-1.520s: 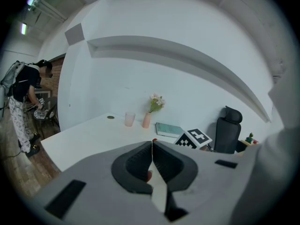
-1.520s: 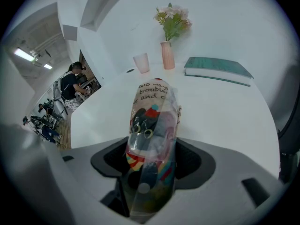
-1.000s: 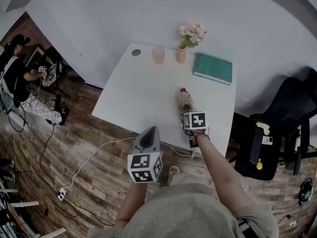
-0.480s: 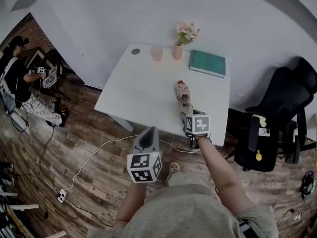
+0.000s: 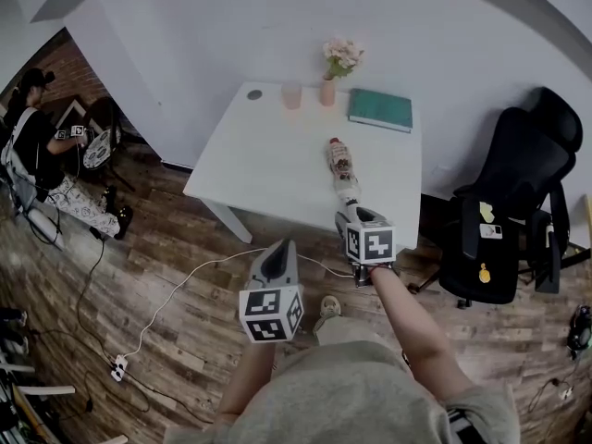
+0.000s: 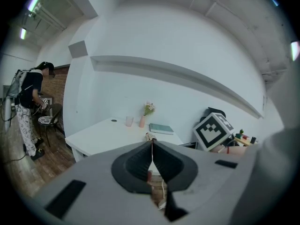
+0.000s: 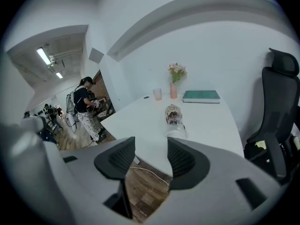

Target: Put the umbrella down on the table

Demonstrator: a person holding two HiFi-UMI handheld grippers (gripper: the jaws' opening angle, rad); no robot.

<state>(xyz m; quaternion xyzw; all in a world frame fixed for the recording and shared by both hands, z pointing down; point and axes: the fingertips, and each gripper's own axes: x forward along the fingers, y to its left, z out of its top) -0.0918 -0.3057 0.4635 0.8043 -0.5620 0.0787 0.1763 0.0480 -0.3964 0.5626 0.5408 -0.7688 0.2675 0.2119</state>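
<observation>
Umbrella lies flat on surface, 12 o'clock of right tool; its jaws are apart, closing, empty. Left tool pinched together, empty.

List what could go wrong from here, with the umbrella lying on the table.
1. The umbrella lies with its near end close to the front edge of the table. As a rolled bundle, it might roll or get nudged off.
2. The right gripper, jaws closing with nothing between them, hangs near that edge. A careless swing could hit the umbrella.
3. A white cable runs across the floor near the person's feet, a possible trip hazard.
</observation>
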